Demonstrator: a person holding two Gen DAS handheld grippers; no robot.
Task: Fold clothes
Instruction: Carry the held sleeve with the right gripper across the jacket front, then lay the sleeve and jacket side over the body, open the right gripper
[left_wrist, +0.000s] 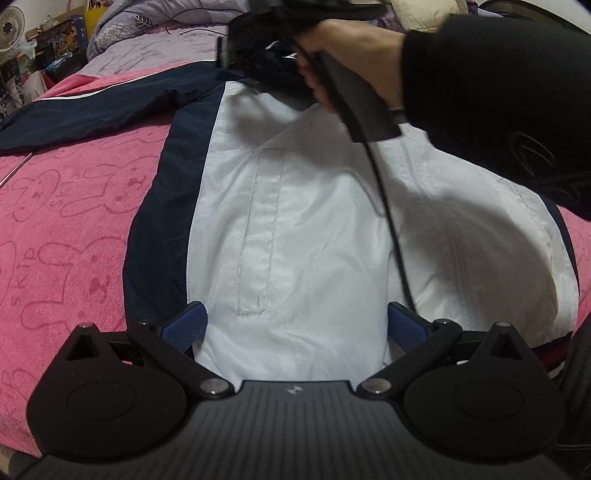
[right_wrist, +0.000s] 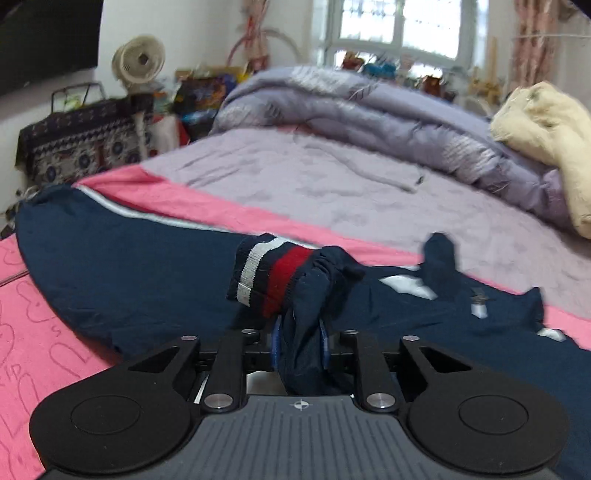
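Jacket (left_wrist: 295, 229): a navy and white zip jacket lies spread on the pink bear-print blanket (left_wrist: 66, 206) covering the bed; its white panels face up.
Long axis: in the left wrist view the body runs from the near hem, by the camera, away toward the collar at the far end.
Sleeve (left_wrist: 85, 110): one navy sleeve stretches out to the left across the blanket, roughly square to the body.
Left hand-held gripper (left_wrist: 295, 325): jaws stand wide apart over the near hem, blue pads either side of the white panel, clamping nothing.
Right hand-held gripper (right_wrist: 300, 345): jaws drawn in and clamped on a bunch of navy sleeve fabric; the striped cuff (right_wrist: 273, 277), white, navy and red, sticks up just past the pads.
Person's hand (left_wrist: 351, 55): grips the right tool's handle above the collar end; a black sleeve (left_wrist: 498, 110) fills the upper right.
Left wrist view only: the white front, its stitched pocket (left_wrist: 258, 229), the hand and cable.
Right wrist view only: the clamped cuff, the folded lilac quilt (right_wrist: 369, 122), a fan (right_wrist: 138, 61) and a window (right_wrist: 399, 26); blurred.
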